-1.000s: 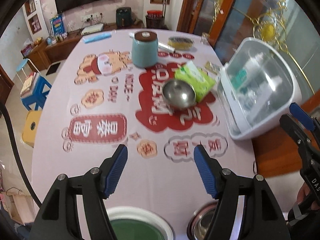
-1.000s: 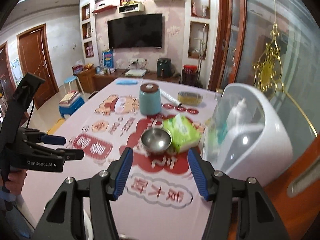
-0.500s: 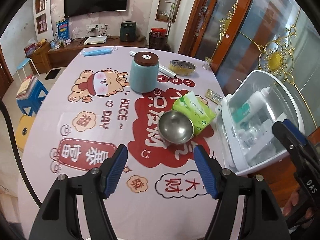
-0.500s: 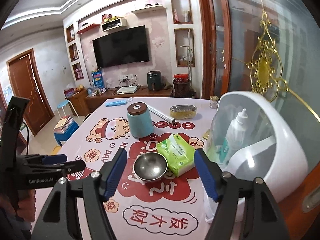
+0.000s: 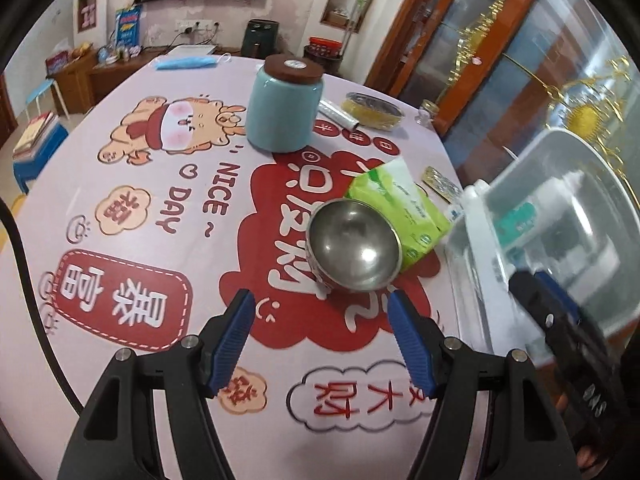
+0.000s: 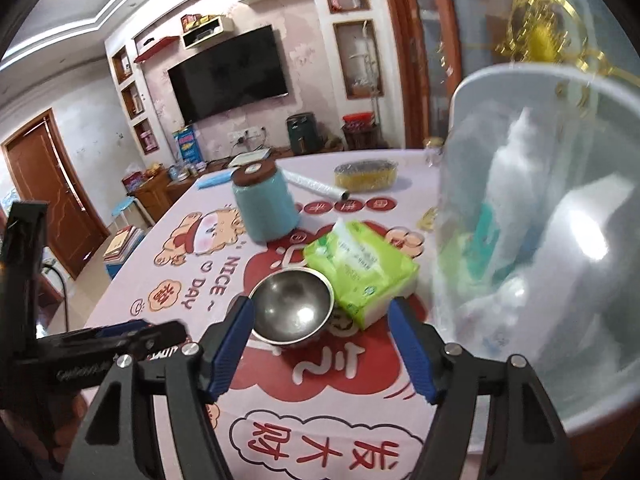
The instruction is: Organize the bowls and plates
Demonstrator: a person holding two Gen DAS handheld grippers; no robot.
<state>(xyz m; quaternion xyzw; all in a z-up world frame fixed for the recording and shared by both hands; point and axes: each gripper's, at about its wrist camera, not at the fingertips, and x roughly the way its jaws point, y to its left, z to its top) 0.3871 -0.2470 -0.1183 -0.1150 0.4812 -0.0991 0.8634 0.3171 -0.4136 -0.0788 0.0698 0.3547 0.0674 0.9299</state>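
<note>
A small steel bowl (image 5: 354,246) stands upright and empty on the pink printed tablecloth (image 5: 132,264), against a green tissue pack (image 5: 404,208). My left gripper (image 5: 320,298) hovers open just short of the bowl's near side, nothing between its blue pads. The right gripper (image 6: 320,302) is also open. From its own view the bowl (image 6: 292,306) sits just beyond and between its fingertips, untouched. The right gripper's blurred body (image 5: 560,320) shows at the left view's right edge. The left gripper (image 6: 120,340) shows low left in the right view.
A teal jar with a brown lid (image 5: 284,108) stands behind the bowl. A white container with a clear dome (image 5: 560,220) fills the table's right side. A plastic wrap roll (image 5: 338,114), a round tin (image 5: 374,110) and a blue face mask (image 5: 186,62) lie farther back.
Both grippers have come down and forward toward the steel bowl, which looks larger. The green dish and steel bowl at the near table edge have left the left view. The right jaws widened slightly.
</note>
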